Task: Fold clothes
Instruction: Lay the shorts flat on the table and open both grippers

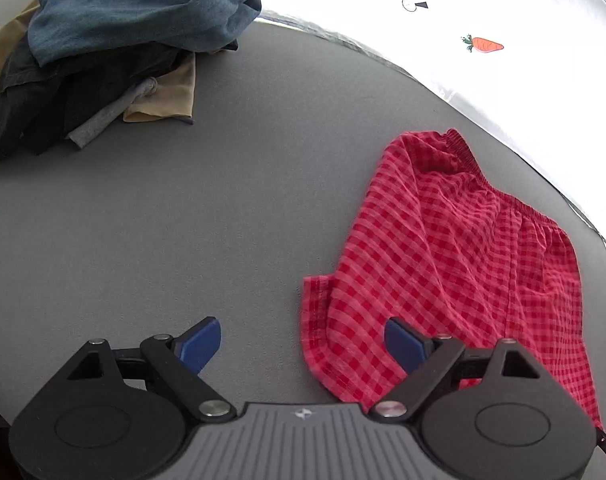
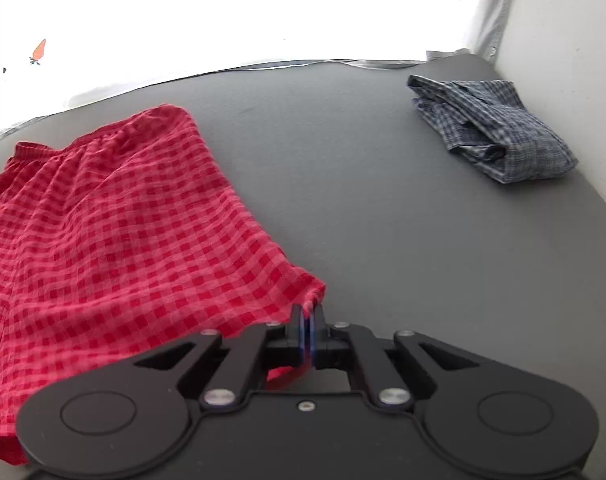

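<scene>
Red checked shorts [image 1: 455, 248] lie spread on the grey table [image 1: 223, 200], waistband toward the far edge. My left gripper [image 1: 303, 346] is open, hovering over the shorts' near left leg hem; its right blue pad is above the cloth and holds nothing. In the right wrist view the shorts [image 2: 115, 232] fill the left side. My right gripper [image 2: 307, 320] is shut on the shorts' near right hem corner, which bunches at the pads.
A pile of unfolded clothes [image 1: 115, 40], teal, black, grey and tan, sits at the far left. A folded blue plaid garment [image 2: 491, 128] lies at the far right by a white wall. A white carrot-print cloth [image 1: 483, 44] hangs behind the table.
</scene>
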A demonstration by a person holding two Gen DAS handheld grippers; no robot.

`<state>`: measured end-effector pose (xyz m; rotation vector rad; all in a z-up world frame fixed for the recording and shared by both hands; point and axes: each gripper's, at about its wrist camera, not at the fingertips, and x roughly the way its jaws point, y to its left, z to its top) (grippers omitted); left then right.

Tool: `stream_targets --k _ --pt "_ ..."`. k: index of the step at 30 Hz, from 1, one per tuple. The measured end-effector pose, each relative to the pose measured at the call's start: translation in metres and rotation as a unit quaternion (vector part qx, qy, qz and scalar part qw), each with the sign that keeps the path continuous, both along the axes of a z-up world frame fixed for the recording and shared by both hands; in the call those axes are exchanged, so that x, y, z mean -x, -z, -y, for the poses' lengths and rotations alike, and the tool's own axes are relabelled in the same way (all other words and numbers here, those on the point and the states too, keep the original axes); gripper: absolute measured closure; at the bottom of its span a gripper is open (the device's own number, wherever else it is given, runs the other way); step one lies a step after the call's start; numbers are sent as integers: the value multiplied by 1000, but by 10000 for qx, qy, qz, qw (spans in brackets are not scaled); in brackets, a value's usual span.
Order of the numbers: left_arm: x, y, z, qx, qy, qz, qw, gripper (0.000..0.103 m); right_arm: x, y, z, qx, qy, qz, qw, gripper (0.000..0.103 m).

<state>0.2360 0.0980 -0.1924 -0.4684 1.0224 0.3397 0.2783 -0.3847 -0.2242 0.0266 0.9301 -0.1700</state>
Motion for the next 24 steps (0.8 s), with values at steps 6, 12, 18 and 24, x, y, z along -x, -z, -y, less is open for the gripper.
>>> stream_targets --k 6,12,18,24 --pt "19 13 6 -323 22 -485 9983 14 5 -1 -3 598 -162 -133 9980 72" --pt "32 27 -2 -418 80 -318 9986 19 33 -10 -58 147 -766 85 9969 57" --pt "3 35 -8 -55 703 213 9973 46 59 -17 -117 212 -1249 132 9919 58" --pt "-47 58 5 -418 1982 262 9789 45 74 -21 -152 412 -1317 52 9904 57"
